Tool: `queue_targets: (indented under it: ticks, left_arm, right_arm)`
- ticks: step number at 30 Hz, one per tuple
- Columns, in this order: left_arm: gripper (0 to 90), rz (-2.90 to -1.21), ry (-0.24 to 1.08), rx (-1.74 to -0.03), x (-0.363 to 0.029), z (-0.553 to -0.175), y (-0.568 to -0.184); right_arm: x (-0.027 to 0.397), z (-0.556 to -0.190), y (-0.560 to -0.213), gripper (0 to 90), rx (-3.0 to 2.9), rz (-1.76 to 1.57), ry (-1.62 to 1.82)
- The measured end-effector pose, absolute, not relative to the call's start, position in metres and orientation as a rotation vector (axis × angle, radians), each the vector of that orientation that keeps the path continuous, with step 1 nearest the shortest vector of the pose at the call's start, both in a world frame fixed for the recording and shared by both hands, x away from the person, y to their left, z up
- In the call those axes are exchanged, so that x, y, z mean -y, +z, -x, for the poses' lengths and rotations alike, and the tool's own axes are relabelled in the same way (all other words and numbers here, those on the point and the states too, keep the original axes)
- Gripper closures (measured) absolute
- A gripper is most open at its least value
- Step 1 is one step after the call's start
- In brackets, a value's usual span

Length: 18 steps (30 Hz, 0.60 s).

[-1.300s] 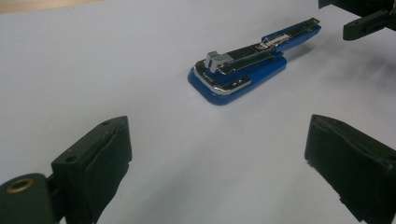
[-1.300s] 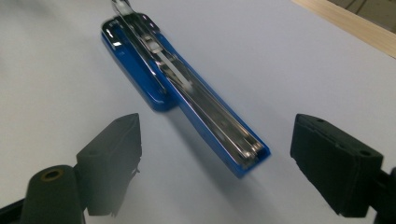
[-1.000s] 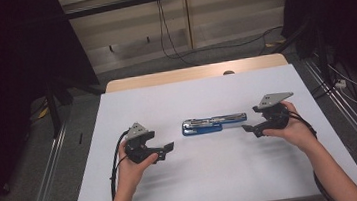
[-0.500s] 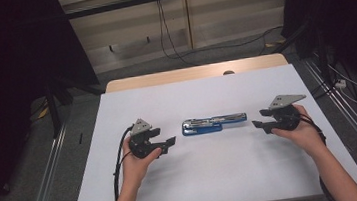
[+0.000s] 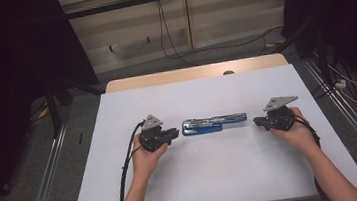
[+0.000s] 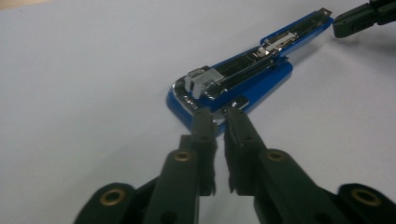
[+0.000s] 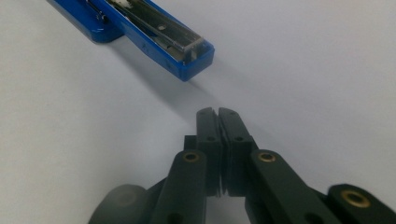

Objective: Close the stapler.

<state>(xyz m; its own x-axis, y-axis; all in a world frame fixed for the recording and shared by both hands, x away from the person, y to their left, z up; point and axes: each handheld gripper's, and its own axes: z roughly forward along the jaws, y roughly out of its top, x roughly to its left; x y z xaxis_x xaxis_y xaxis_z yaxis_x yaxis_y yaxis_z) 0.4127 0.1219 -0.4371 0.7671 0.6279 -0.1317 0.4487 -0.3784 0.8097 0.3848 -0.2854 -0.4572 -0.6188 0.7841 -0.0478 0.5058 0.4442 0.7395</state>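
On the counter (image 5: pixel 125 186) the stapler (image 5: pixel 213 123) lies ungripped between my left tool (image 5: pixel 173 131) and right tool (image 5: pixel 257 121), both just pressed together empty, so grasping remains.

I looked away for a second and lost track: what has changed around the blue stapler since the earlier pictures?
Both grippers' jaws have just been closing, with nothing between them. The left gripper has moved in toward the near end of the blue stapler, its tips now at the blue base. The right gripper has drawn slightly back from the far end and sits clear of it. The stapler lies open where it was on the white table.
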Motion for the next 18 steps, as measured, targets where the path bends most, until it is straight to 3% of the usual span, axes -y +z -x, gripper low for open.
queue_targets:
  ticks: [4,18]
  left_arm:
    - [90.0,-2.040,0.225,-0.810,-0.113,-0.415,-0.443]
    - [90.0,-2.042,0.249,-0.831,-0.098,-0.426,-0.458]
  right_arm:
    - [0.281,-0.387,-0.461,90.0,-2.343,-1.079,0.996]
    - [0.270,-0.393,-0.461,90.0,-2.369,-1.051,1.013]
